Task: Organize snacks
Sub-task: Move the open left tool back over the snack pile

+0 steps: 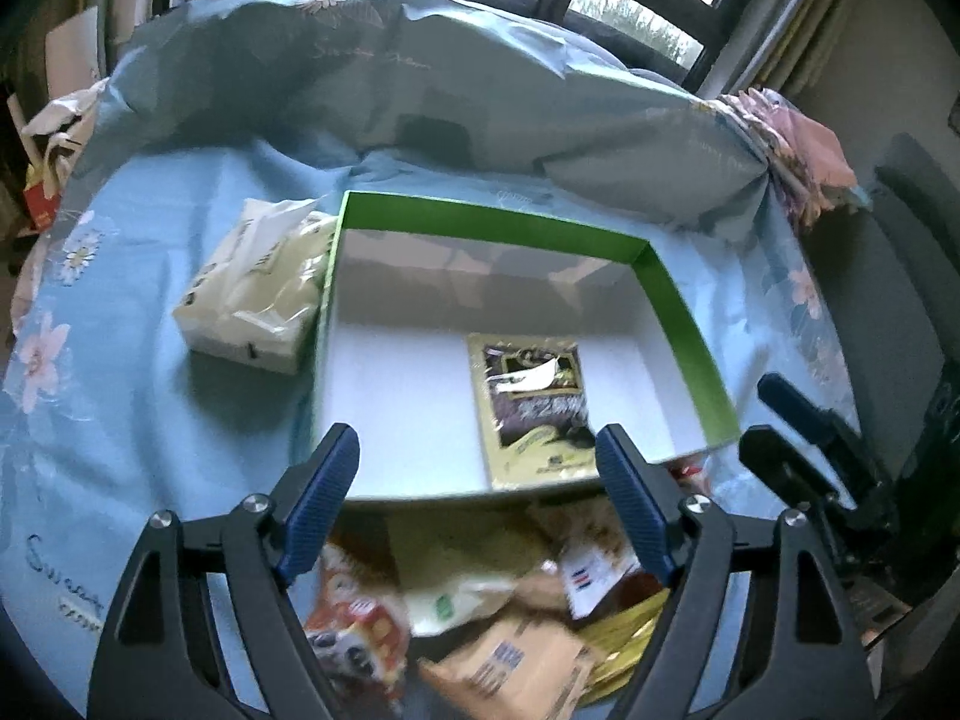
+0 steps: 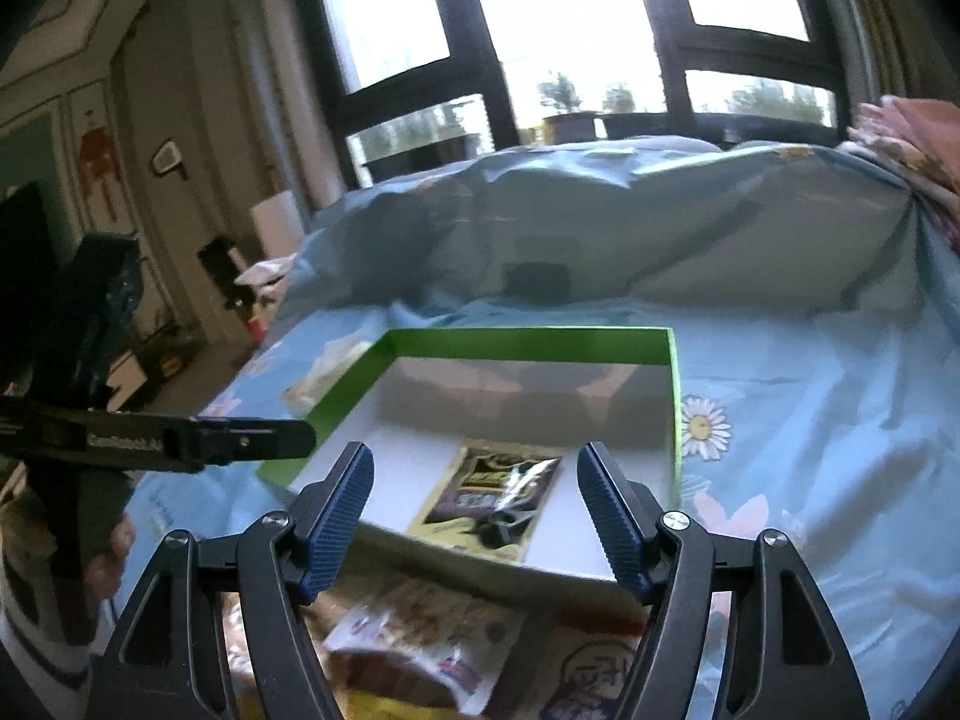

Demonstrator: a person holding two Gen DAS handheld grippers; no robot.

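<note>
A shallow box with green walls [image 1: 678, 324] [image 2: 528, 337] and a white floor lies on the blue flowered cloth. One yellow and brown snack packet [image 1: 534, 402] [image 2: 489, 498] lies flat inside it. A heap of loose snack packets [image 1: 480, 606] [image 2: 432, 642] lies in front of the box's near edge. My left gripper [image 1: 480, 480] hovers open above that near edge, nothing between its blue pads. My right gripper [image 2: 474, 504] is open too, above the heap and the box's near wall, holding nothing. The right gripper's black body [image 1: 810, 450] shows at the right of the left wrist view.
A pack of tissues [image 1: 258, 288] rests against the box's left wall. A rumpled blue quilt [image 1: 420, 96] rises behind the box, with pink cloth [image 1: 804, 144] at its right end. In the right wrist view the left gripper's black body [image 2: 180, 438] and a hand [image 2: 114, 546] sit at the left.
</note>
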